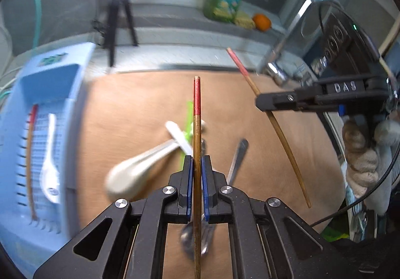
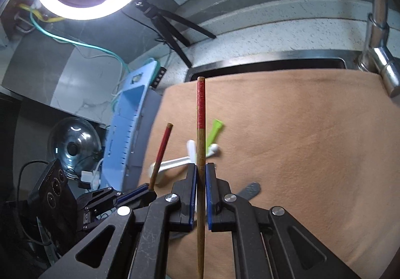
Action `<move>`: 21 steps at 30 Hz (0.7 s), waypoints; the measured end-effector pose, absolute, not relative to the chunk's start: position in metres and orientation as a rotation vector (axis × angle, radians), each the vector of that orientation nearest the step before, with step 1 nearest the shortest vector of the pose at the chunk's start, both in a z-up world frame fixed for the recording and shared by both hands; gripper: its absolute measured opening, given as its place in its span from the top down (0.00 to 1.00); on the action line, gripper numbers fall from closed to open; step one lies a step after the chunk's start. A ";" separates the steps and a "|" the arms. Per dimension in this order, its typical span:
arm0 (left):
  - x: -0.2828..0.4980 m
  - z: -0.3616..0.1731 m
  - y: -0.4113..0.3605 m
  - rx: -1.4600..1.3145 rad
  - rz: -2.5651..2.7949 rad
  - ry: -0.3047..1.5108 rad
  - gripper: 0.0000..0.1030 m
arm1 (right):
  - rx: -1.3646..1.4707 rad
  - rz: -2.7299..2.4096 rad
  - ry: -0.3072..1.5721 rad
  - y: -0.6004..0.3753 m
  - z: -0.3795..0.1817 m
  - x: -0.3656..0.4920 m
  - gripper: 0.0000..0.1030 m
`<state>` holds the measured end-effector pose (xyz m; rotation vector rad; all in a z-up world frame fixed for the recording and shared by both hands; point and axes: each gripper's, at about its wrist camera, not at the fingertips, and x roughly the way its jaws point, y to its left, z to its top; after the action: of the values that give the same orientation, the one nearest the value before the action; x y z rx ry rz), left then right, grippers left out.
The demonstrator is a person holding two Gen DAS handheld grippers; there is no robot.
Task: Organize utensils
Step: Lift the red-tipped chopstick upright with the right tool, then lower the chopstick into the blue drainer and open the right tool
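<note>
At the far left sits the blue utensil tray (image 1: 47, 129), slotted, already holding one red-tipped chopstick (image 1: 29, 159) and a white plastic spoon (image 1: 51, 161) laid lengthwise. That looks like the destination, so the step in hand is probably carrying both held chopsticks over to it.

On the tan cloth (image 1: 140, 104) covering the counter, a white ladle-like spoon (image 1: 135, 169), a green plastic piece (image 1: 188, 114), a white plastic utensil (image 1: 178, 135) and metal cutlery (image 1: 237, 161) lie in a loose pile, some crossing one another.

The left gripper (image 1: 197, 161) has its fingers pinched tight on a chopstick (image 1: 197, 129) — wooden shaft, red upper end, running straight along the fingers and clear of the pile.

Further right, the right gripper (image 2: 200, 171) is likewise clamped on a second chopstick (image 2: 200, 129) of the same make; in the left wrist view this one slants across its fingers.

To do it well, I'd bring each stick in parallel to the tray's long slots, red ends matching the one already there, and lower it close before letting go — a thin stick released high would likely bounce or roll. Keeping the two sticks from crossing on the way seems wise.
</note>
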<state>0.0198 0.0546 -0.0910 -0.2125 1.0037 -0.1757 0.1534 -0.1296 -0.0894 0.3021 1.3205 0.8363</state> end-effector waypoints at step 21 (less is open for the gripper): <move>0.018 -0.091 0.219 -0.316 0.089 0.956 0.95 | 0.250 0.992 1.315 0.081 -0.073 0.143 0.94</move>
<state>0.0176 0.2189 -0.0913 -0.3157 0.9561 0.0895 0.1429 0.0809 -0.0726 0.2499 1.3149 0.9924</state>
